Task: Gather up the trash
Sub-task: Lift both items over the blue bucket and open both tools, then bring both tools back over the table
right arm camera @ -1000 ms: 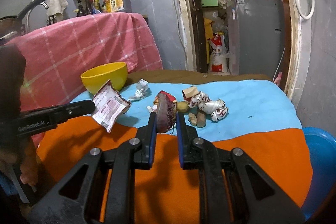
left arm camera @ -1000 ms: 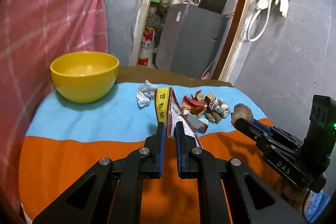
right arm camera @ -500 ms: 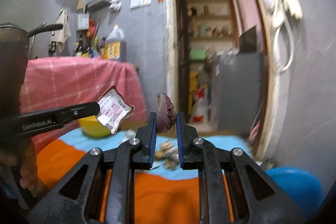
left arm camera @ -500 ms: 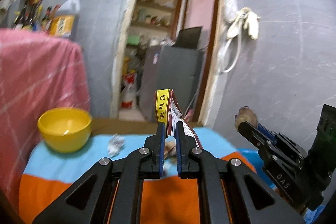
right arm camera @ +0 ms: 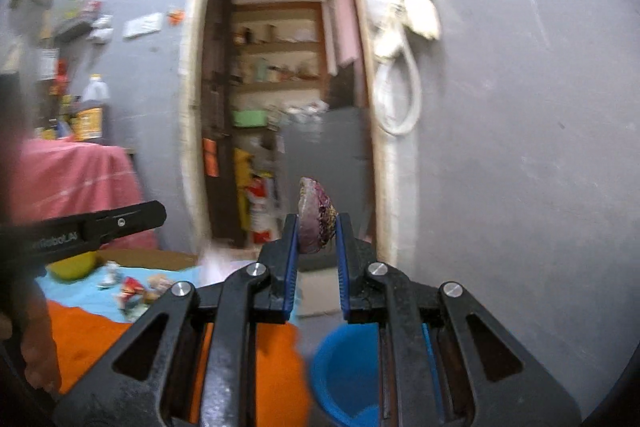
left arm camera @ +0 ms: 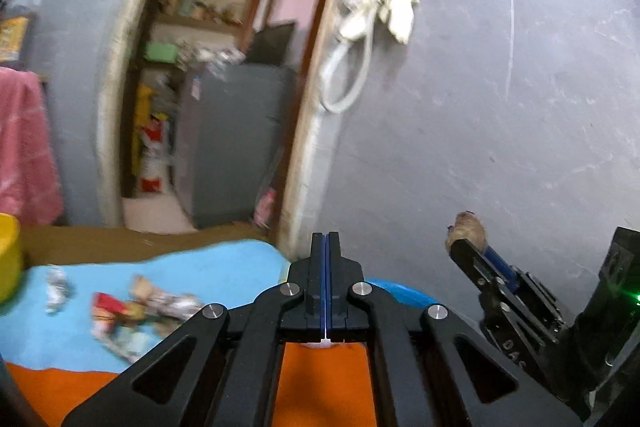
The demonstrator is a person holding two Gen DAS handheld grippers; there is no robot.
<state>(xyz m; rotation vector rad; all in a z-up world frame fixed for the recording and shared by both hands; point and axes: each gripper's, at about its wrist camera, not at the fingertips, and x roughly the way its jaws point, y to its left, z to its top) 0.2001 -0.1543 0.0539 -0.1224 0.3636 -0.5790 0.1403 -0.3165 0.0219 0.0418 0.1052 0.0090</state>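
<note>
My left gripper (left arm camera: 327, 239) is closing; its blue pads meet with nothing between them. From the right wrist view it (right arm camera: 158, 215) juts in from the left, bare. My right gripper (right arm camera: 317, 223) is shut on a purple-brown food scrap (right arm camera: 316, 215), held up in front of the doorway. In the left wrist view that scrap (left arm camera: 466, 227) shows at the right gripper's (left arm camera: 460, 241) tip. A blue bin (right arm camera: 344, 375) sits below the right gripper, past the table's end. A heap of wrappers (left arm camera: 140, 307) and a crumpled tissue (left arm camera: 56, 287) lie on the blue part of the cloth.
The table (left arm camera: 320, 379) wears an orange and blue cloth. A yellow bowl (left arm camera: 8, 259) stands at its far left. Behind are a grey wall, an open doorway with a grey fridge (left arm camera: 236, 147), and a white hose (left arm camera: 348, 67) hung on the wall.
Both grippers have risen and swung right, away from the trash heap toward the wall and the blue bin. The snack wrapper is gone from the left jaws, which have shut together.
</note>
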